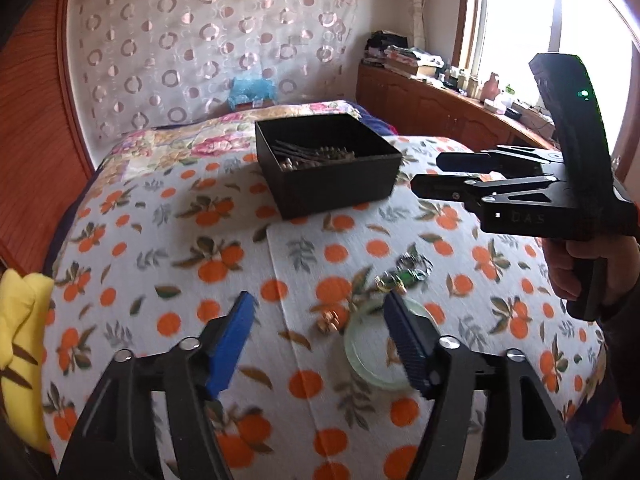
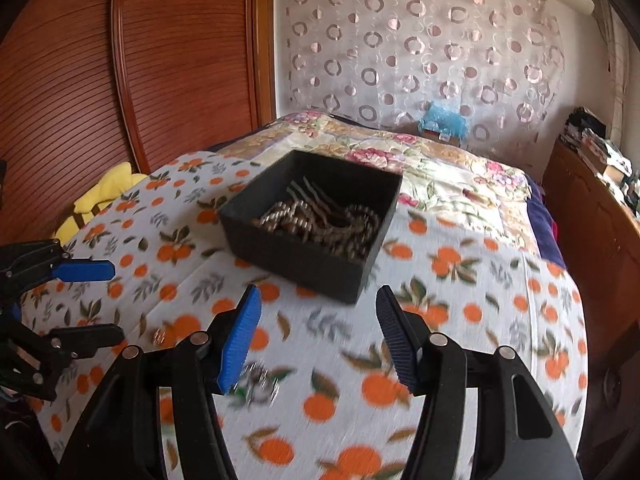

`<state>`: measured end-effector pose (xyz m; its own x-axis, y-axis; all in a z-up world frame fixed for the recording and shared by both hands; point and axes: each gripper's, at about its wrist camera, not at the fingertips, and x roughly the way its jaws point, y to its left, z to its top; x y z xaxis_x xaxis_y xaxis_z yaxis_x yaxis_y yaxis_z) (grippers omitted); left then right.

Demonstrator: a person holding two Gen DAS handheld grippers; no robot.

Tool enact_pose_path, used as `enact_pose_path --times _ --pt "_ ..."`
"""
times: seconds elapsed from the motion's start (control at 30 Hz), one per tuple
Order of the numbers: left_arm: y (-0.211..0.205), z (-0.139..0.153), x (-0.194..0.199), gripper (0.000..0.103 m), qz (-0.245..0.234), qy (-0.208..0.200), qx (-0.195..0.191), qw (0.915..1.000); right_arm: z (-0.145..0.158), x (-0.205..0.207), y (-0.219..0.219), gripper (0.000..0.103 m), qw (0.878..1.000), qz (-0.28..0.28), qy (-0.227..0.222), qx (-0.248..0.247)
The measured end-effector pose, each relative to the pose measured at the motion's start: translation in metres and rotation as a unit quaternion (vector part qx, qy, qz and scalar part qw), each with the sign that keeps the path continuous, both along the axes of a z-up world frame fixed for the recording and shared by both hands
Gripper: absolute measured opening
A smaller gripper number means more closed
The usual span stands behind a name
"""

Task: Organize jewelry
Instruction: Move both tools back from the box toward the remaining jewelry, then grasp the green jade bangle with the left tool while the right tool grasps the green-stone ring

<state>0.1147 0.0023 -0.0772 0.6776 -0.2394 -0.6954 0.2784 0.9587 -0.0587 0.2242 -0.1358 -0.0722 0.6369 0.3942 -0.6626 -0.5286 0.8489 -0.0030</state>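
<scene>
Progress on the jewelry task, as we read it from both wrist views, is partial. We judge the sorting well begun, since one square black open-topped box point(image 2: 312, 236) on the orange-print bedspread point(image 1: 160, 240) already holds a tangle of metallic beaded chains point(image 2: 320, 220) and some thin dark hairpin-like sticks point(image 2: 304, 190); how many chains lie there we cannot count, as they overlap. What remains lies loose on the cloth in front of the box: we count one pale green translucent bangle point(image 1: 368, 360), one small gold-coloured piece point(image 1: 330, 322) just beside it, and one cluster of green-and-silver trinkets point(image 1: 404, 276) a little farther toward the box. The cluster is blurred, so we cannot say how many items it contains. We therefore judge that at least three picks are left. Two tools are in use. The left gripper point(image 1: 320, 340) hangs over the bangle and the gold piece with its jaws spread and nothing pinched between them; its dark pad overlaps the bangle's rim in the left wrist view, though we cannot tell whether it touches. The right gripper point(image 2: 316, 338), held by a hand point(image 1: 576, 268), points toward the box's near corner, its jaws likewise spread and empty. Elsewhere we see one yellow plush toy point(image 2: 100, 196) at the bed's edge and one blue fluffy object point(image 2: 442, 122) by the curtain.
</scene>
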Motion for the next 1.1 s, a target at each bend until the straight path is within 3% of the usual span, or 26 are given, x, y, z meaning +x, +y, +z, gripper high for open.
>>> enact_pose_path --times 0.17,0.7,1.1 --pt "-0.011 -0.005 -0.016 0.082 -0.002 0.0 0.008 1.0 -0.005 -0.026 -0.005 0.062 1.0 -0.003 0.0 0.002" --pt "-0.042 -0.027 -0.021 0.082 -0.028 0.035 0.018 0.9988 -0.036 -0.098 -0.037 0.062 0.999 -0.035 0.023 0.033" --pt "-0.063 -0.041 -0.001 0.082 -0.021 0.059 0.046 0.997 -0.046 -0.108 -0.045 0.062 0.998 -0.039 0.024 0.042"
